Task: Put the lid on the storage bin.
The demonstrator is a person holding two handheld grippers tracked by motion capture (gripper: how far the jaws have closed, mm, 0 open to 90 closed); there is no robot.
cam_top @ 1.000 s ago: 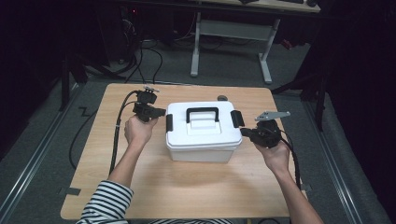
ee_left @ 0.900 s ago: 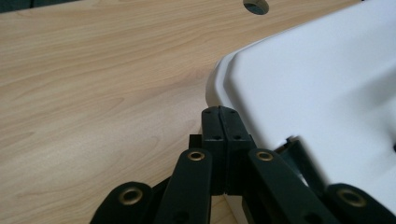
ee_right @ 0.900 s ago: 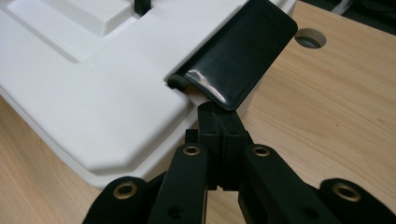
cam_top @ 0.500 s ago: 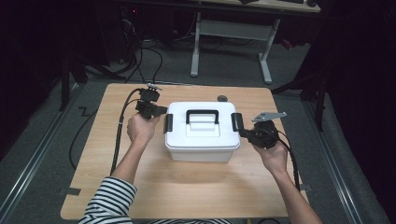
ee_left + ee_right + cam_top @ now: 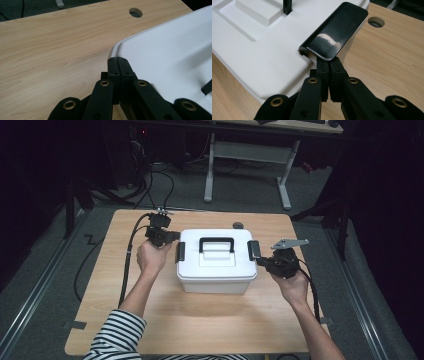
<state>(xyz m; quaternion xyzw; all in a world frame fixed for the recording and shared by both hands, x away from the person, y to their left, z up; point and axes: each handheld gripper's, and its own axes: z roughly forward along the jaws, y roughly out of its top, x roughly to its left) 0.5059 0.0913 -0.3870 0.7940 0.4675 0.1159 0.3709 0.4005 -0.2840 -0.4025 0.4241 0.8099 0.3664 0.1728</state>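
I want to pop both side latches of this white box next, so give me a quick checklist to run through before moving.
1. Left gripper shut, tips at the box's left side: ok.
2. Right gripper shut, tips under the lower edge of the right latch: ok.
3. Left latch actually touched by the left tips: cannot tell.
4. Box flat on the table, lid on: ok.
5. Carry handle lying down, away from both grippers: ok.
6. Latches already released: cannot tell.
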